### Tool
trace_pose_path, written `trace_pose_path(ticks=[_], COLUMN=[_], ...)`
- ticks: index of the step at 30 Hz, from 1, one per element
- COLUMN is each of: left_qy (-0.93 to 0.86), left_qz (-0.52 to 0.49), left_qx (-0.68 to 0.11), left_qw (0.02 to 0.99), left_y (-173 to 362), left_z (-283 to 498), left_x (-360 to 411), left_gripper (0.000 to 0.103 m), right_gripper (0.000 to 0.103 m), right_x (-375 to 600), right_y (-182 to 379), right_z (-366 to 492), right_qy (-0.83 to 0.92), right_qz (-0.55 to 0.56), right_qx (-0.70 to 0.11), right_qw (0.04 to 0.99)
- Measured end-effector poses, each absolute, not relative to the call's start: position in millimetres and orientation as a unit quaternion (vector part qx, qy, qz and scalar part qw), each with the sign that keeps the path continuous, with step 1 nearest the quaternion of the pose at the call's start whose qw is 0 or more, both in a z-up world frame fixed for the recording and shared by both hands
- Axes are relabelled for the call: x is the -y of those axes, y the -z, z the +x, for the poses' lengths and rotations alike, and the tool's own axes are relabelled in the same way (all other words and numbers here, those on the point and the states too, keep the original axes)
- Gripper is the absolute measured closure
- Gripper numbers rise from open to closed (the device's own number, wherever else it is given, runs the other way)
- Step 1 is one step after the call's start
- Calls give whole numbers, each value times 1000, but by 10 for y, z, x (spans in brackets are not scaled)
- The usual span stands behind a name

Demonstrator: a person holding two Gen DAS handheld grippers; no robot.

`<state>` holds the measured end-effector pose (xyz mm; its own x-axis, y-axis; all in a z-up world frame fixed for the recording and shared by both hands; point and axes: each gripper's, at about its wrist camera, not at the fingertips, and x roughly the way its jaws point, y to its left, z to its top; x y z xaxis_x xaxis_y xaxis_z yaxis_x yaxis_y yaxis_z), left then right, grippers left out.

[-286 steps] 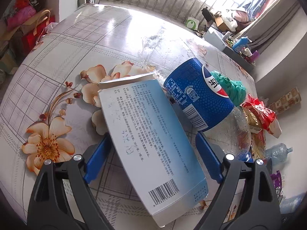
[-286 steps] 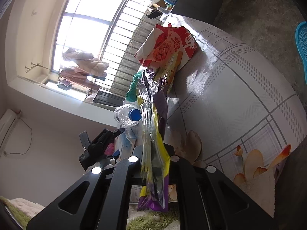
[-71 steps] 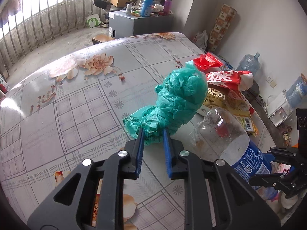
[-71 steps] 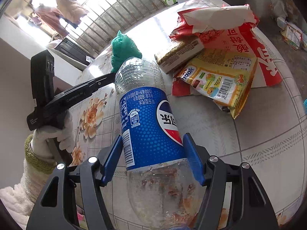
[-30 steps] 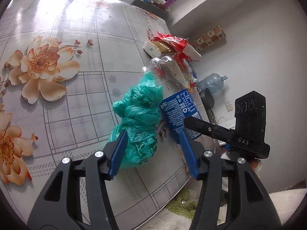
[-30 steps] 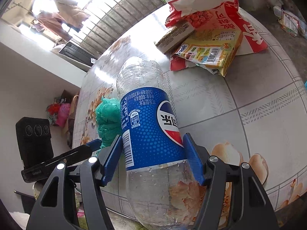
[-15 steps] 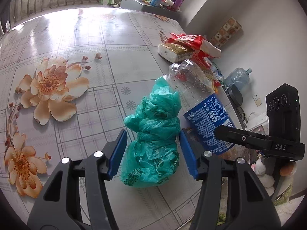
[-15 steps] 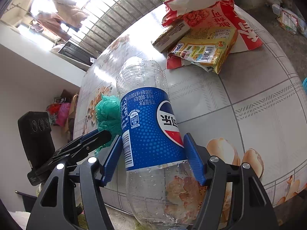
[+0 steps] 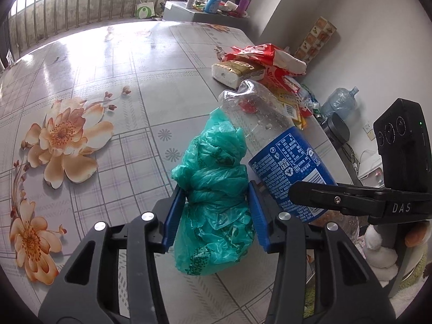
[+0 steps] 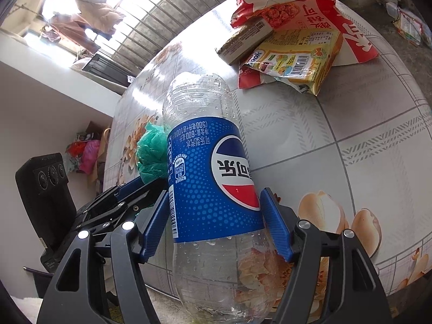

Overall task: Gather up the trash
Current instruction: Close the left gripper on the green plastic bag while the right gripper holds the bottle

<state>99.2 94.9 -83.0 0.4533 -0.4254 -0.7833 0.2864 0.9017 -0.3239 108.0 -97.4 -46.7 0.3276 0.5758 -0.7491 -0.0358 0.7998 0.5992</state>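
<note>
At centre frame of the left wrist view, the left gripper [image 9: 216, 213] has just been closing its blue jaws around a crumpled green plastic bag [image 9: 213, 189], which sits between them on the flower-patterned table [image 9: 108, 86]; the pads now press its sides. Just right of it, the right gripper [image 10: 216, 224] clamps a clear plastic cola bottle with a blue label [image 10: 208, 178] across the label, its jaws having just eased slightly wider. Both items look light: the bag is soft and will squash, so a bunched middle hold suits it; the empty bottle is smooth and may dent or slip. Snack wrappers [image 10: 294, 54] lie heaped at upper right.
</note>
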Motion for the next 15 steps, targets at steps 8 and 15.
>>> trace_pose_path(ticks=[8, 15], left_qy=[198, 185], left_qz=[-49, -25], left_qx=[-469, -456], left_qw=[860, 870], left_y=[767, 707], left_z=[937, 846], left_x=[-920, -929], left_gripper=[60, 60], right_gripper=[40, 41], right_x=[971, 966], right_y=[458, 427], right_z=[1088, 1081], right_qy=[-200, -205], right_qz=[248, 246], right_qx=[-542, -537], right_qw=[778, 780])
